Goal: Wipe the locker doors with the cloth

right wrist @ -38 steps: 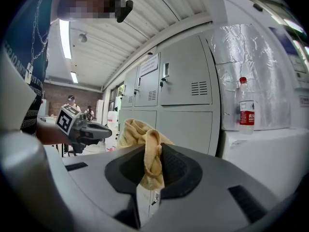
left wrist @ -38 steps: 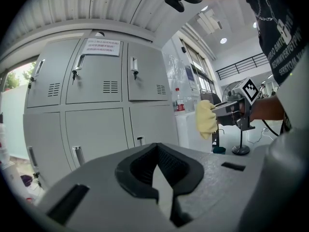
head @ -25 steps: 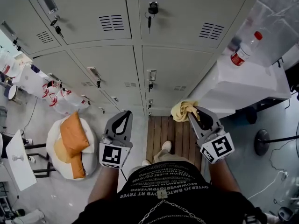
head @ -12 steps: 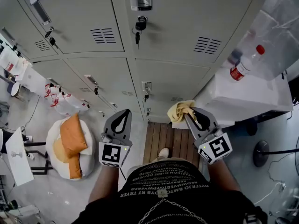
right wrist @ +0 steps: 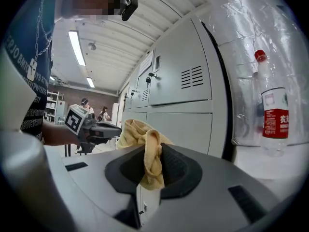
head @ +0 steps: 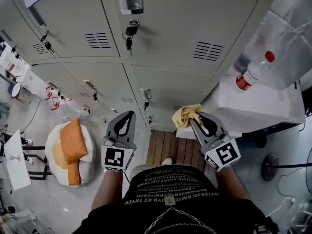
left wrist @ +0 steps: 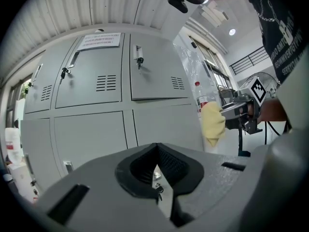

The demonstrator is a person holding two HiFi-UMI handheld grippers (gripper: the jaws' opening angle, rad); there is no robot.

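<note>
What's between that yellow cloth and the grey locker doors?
Nothing: the right gripper view shows the cloth, clamped in the right gripper, with only open air before the locker doors.

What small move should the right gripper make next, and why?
Probably ease the right gripper forward until the cloth presses on the locker door: its jaws are shut on the cloth, which appears to hang short of it.

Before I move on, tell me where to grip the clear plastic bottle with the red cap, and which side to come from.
Take the clear plastic bottle with the red cap around its straight labelled body, below the tapering neck. It stands upright on the white ledge, with clear plastic sheeting close behind, so coming in level from the open front looks safest.
</note>
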